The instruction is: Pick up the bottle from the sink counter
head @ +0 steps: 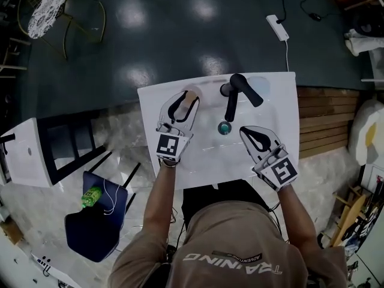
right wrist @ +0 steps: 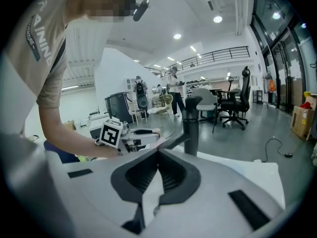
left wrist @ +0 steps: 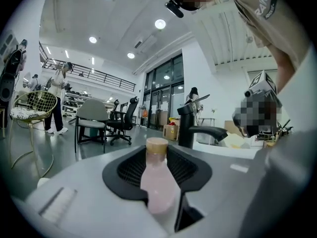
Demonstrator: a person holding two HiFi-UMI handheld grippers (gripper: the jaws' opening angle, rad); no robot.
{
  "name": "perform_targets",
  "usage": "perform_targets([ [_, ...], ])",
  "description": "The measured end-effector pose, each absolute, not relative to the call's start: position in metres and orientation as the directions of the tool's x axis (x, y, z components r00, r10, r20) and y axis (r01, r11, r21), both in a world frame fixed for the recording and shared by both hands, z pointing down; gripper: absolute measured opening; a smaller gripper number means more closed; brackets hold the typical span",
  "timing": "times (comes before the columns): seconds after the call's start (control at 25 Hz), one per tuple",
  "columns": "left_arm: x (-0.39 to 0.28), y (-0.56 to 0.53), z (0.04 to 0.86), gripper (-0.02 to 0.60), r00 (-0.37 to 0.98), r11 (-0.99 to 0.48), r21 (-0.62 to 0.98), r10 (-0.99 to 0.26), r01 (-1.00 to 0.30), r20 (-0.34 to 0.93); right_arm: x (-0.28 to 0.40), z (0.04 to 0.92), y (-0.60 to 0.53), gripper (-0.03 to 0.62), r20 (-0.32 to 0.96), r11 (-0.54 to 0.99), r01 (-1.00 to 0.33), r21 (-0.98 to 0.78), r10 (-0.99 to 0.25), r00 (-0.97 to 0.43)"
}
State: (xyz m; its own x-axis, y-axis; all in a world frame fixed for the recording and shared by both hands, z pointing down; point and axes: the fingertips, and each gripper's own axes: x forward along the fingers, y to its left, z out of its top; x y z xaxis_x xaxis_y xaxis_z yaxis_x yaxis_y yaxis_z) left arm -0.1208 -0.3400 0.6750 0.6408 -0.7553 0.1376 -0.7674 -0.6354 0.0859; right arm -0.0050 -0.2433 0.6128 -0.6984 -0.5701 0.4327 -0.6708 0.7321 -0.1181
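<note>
Beside the tall black faucet [head: 237,92] on the white sink counter [head: 277,120], the left gripper [head: 183,103] was clamped on a pale pink plastic bottle [left wrist: 157,178] with a tan cap, upright near the counter's far-left corner. Past the teal drain [head: 224,127], the right gripper [right wrist: 158,155] sat pinched together, holding nothing.

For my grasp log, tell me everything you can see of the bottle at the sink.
The bottle is small, with a pale pink, frosted-looking body, rounded shoulders and a tan, wood-like cap. It appears upright, cap up, its body pinched between the black ribbed tongs of the left gripper, at the back left corner of the white sink counter. Whether its base rests on the counter cannot be told.
</note>
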Motion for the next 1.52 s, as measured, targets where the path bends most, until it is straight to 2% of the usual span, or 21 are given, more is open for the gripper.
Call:
perform_targets([
  [0.32,-0.121,-0.340,0.669,0.130,0.645,-0.638,0.095,-0.752,-0.764,0.139,0.008,0.628,-0.225,0.008,0.503,0.717,-0.684,-0.135,-0.545,-0.671],
  [0.56,-0.123,-0.338,0.657,0.129,0.657,-0.649,0.101,-0.743,-0.754,0.129,0.021,0.630,-0.226,0.008,0.505,0.705,-0.696,-0.136,-0.556,-0.661],
  [1.04,-0.132,-0.308,0.582,0.129,0.655,-0.646,0.110,-0.749,-0.755,0.096,-0.008,0.594,-0.231,0.008,0.407,0.749,-0.646,-0.144,-0.550,-0.729],
  [1.12,-0.135,-0.302,0.570,0.129,0.653,-0.644,0.114,-0.751,-0.757,0.095,-0.012,0.587,-0.232,0.008,0.358,0.753,-0.640,-0.152,-0.562,-0.746],
  [1.52,-0.146,-0.273,0.510,0.129,0.639,-0.630,0.122,-0.767,-0.767,0.053,-0.019,0.529,-0.242,0.008,0.233,0.771,-0.633,-0.065,-0.605,-0.761],
])
